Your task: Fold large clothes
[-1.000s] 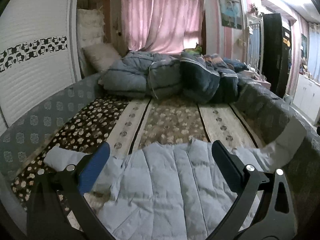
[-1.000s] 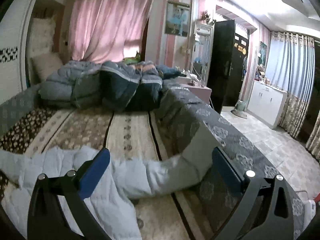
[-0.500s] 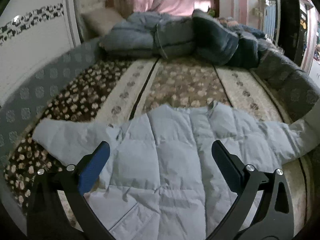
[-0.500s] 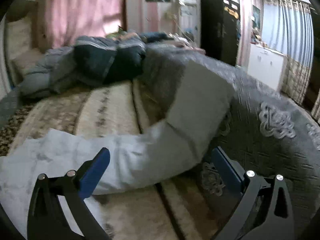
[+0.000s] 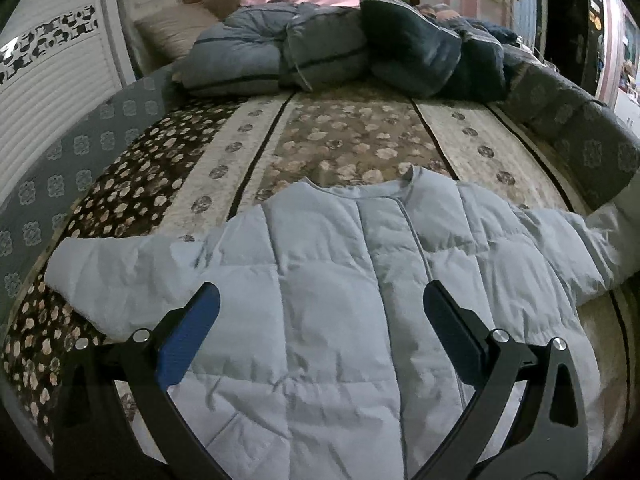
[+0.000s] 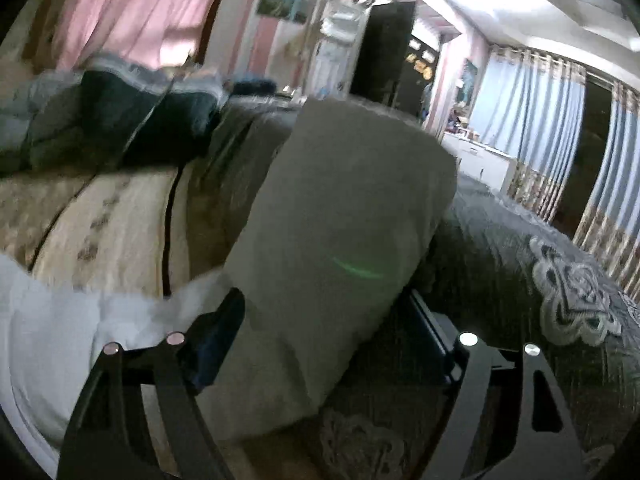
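A pale blue quilted jacket [image 5: 340, 288] lies spread flat on the bed, collar away from me, one sleeve out to the left [image 5: 104, 264] and one to the right [image 5: 592, 240]. My left gripper [image 5: 320, 316] is open and empty, just above the jacket's body. In the right wrist view the right sleeve [image 6: 340, 220] rises up the grey bed side. My right gripper [image 6: 332, 316] is open with its fingers on either side of the sleeve, close against it. The view is blurred.
The bed [image 5: 360, 140] has a floral patterned cover. Bundled grey and dark blue quilts [image 5: 328, 48] are piled at its far end, with a pillow [image 5: 176, 32]. A raised grey padded side [image 6: 540, 260] runs along the right. A white wall panel [image 5: 48, 80] is on the left.
Both grippers moved forward and down. The left one now looks down on the jacket's body. The right one closed in on the right sleeve, which now sits between its fingers.
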`<state>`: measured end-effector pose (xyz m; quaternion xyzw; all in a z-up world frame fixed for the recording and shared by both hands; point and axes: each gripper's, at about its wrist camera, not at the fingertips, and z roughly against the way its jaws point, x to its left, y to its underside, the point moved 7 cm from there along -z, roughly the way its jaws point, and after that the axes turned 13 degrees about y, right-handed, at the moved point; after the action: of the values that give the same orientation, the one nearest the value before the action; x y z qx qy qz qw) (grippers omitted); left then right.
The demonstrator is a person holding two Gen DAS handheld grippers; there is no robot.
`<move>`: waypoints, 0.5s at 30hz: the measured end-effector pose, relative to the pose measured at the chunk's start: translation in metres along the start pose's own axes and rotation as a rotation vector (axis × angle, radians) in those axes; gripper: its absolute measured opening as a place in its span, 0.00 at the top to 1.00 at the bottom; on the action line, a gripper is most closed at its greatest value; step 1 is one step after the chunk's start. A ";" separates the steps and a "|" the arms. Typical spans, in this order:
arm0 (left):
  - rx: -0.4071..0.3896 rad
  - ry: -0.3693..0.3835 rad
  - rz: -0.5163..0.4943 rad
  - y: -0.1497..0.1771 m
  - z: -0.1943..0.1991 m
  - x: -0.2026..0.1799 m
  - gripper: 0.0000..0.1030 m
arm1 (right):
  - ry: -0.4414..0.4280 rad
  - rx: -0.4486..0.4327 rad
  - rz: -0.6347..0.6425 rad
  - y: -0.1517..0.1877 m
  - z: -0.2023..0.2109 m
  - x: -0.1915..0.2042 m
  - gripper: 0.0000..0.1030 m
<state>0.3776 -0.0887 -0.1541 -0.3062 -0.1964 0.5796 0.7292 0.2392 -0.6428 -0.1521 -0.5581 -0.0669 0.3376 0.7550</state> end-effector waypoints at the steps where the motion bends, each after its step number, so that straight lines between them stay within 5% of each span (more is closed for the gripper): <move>1: 0.006 -0.001 -0.008 0.002 -0.004 -0.002 0.03 | -0.011 0.005 -0.021 -0.003 -0.005 -0.001 0.22; 4: 0.022 0.001 -0.024 0.006 -0.014 -0.005 0.03 | -0.074 0.017 -0.024 -0.007 -0.018 0.010 0.25; 8: 0.065 -0.058 -0.051 0.011 -0.024 0.001 0.03 | -0.121 0.086 0.028 -0.003 -0.028 0.027 0.67; 15: 0.053 -0.133 -0.075 0.005 0.006 0.028 0.03 | -0.254 0.171 0.014 0.002 -0.004 0.029 0.78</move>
<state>0.3773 -0.0599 -0.1551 -0.2399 -0.2401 0.5761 0.7436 0.2624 -0.6282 -0.1637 -0.4450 -0.1289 0.4150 0.7830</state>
